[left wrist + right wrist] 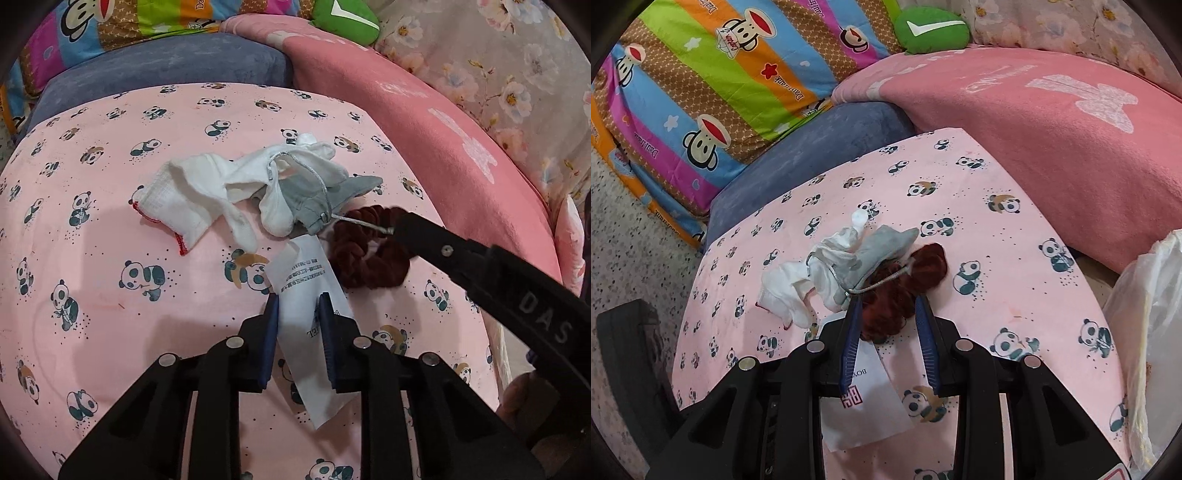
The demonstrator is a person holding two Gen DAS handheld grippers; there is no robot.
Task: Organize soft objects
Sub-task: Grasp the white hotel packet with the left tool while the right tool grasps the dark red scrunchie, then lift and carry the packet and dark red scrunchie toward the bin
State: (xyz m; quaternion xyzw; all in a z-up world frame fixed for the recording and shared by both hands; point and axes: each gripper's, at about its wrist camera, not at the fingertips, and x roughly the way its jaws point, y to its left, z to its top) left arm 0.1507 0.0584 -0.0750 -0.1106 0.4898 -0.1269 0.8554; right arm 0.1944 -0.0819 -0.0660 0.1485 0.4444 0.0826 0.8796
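On the pink panda sheet (110,258) lies a heap of white gloves (177,206) and a grey drawstring pouch (332,192) with a silver cord. A white printed packet (299,295) lies lengthwise between the blue pads of my left gripper (298,306), which press on its two edges. A dark red scrunchie (369,266) sits just right of the packet. In the right wrist view the scrunchie (886,314) lies between the fingers of my right gripper (888,304). Its left pad touches the scrunchie and a gap shows at the right pad. The packet (864,406) runs under that gripper.
A blue-grey cushion (812,147) and a pink blanket (1052,155) border the sheet at the back. A striped monkey-print quilt (701,92) and a green plush (931,29) lie behind them. A plastic bag (1152,314) stands at the right. Speckled floor (635,240) is at the left.
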